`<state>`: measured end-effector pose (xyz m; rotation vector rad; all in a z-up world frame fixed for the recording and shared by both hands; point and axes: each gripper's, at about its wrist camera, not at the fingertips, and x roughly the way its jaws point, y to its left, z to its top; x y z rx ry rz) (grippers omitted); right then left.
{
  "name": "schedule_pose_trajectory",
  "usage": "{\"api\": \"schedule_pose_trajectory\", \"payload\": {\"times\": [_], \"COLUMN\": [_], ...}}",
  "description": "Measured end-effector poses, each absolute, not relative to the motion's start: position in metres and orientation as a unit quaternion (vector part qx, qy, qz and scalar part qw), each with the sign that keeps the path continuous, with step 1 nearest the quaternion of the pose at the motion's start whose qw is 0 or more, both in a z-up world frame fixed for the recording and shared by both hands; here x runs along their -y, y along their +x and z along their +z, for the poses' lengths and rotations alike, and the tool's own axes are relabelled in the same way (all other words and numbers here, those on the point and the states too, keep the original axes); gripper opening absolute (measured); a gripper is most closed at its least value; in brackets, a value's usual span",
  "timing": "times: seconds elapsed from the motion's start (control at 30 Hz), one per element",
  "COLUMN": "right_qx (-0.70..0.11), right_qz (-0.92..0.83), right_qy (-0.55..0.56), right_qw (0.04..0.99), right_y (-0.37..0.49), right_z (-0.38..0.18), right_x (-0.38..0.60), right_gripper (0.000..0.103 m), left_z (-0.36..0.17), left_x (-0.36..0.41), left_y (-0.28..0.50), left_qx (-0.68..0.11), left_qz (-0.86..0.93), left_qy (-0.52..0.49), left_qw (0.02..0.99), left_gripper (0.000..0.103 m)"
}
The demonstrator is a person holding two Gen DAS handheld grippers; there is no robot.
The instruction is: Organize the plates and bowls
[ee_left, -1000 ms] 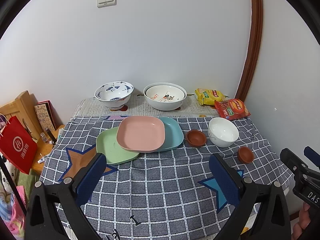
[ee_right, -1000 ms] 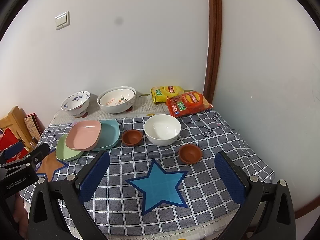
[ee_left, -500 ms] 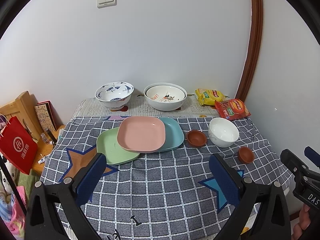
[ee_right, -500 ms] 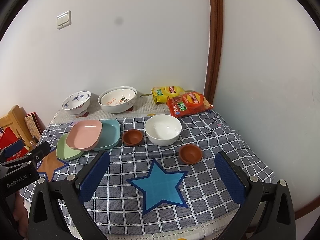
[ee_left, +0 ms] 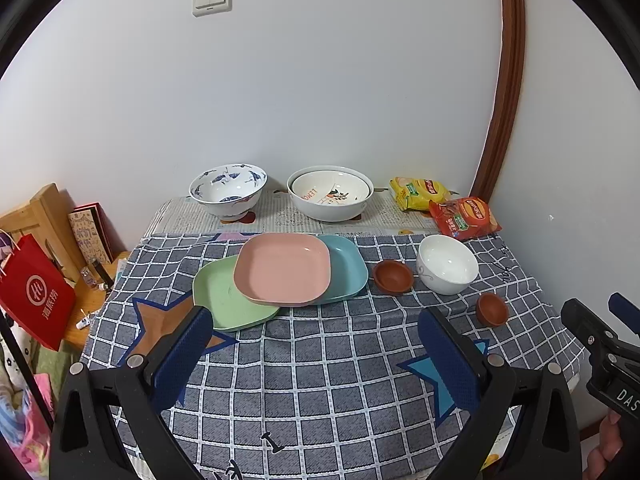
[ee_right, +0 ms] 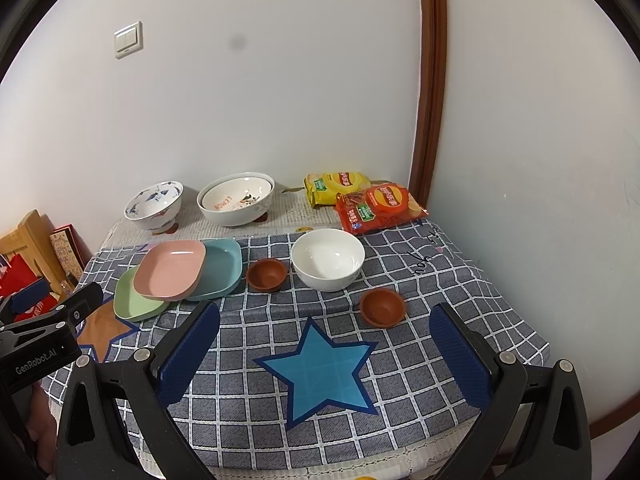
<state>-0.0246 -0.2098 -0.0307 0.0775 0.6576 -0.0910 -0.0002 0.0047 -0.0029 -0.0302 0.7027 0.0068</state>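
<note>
Barely any change here: both views creep a touch closer to the counter (ee_left: 320, 380). The pink plate (ee_left: 282, 268) and white bowl (ee_right: 327, 258) sit marginally lower in frame.

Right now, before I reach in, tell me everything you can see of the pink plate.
The pink plate is a shallow, rounded-square dish with a raised rim, matte, plastic-looking, empty and right way up. It lies on top of two similar plates, overlapping the green plate on its left and the teal plate on its right, on the checked tablecloth. Neither gripper touches it.
</note>
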Motion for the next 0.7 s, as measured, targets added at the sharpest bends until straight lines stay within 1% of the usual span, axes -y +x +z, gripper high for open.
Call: {"api": "schedule_pose_trajectory", "payload": {"times": [0.7], "right_qx": [-0.326], "right_qz": [-0.048], "right_qy": [0.034], "right_qw": [0.943], "right_y": [-0.0206], "right_z": [-0.0337], "right_x": [0.2053], "right_gripper": [0.103], "left_z": [-0.0042], "left_x": [-0.006], "left_y": [0.0027], "left_qx": [-0.345], "left_qz": [0.001], "left_qy": [-0.014], "left_qw": [0.938], "left_gripper": [0.103]}}
